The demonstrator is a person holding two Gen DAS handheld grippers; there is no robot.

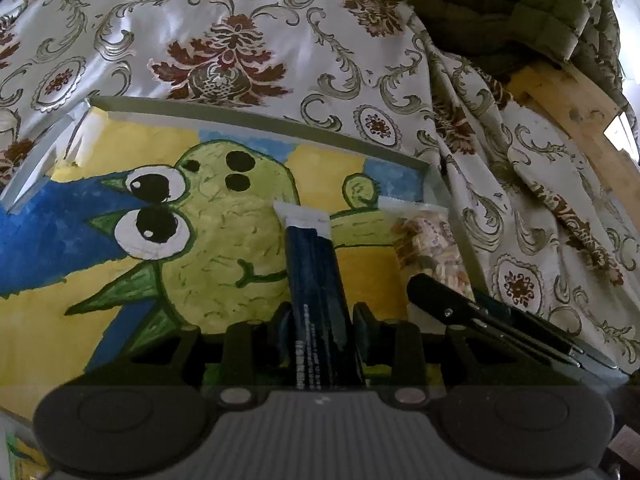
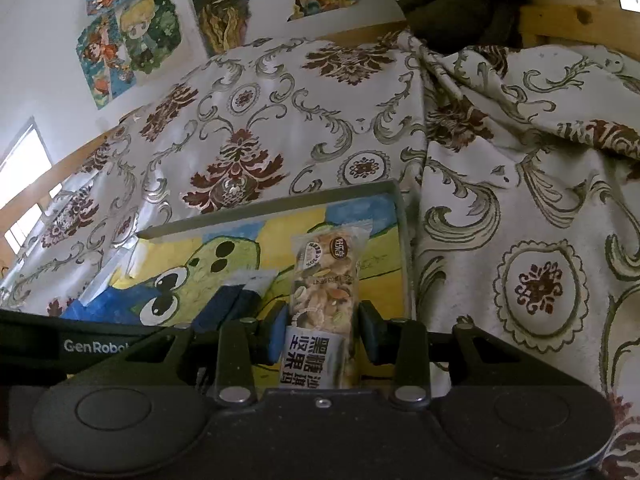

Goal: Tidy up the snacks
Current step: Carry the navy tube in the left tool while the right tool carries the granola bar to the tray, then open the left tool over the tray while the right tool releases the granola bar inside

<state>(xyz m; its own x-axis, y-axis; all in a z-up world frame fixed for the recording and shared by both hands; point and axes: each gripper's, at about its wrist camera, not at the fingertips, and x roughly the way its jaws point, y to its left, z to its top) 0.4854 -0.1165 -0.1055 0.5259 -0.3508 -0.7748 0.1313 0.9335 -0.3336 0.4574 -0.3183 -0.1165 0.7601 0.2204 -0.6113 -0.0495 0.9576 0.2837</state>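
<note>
Clamping the dark blue snack bar (image 1: 316, 280), your left gripper (image 1: 322, 330) holds it over the painted tray (image 1: 256, 114); your right gripper (image 2: 320, 334) grips the nut bar (image 2: 326, 276) alongside.

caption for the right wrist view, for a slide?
Right gripper holds a clear nut snack bar over the frog-painted tray; left gripper's dark blue bar alongside.

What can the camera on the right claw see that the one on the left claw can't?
Only the right view shows the painted pictures on the white wall and the printed label on the clear nut-bar packet. Only the left view shows the padded green jacket. Both show the shallow tray painted with a green cartoon creature, the dark blue snack packet and the floral cloth.
</note>
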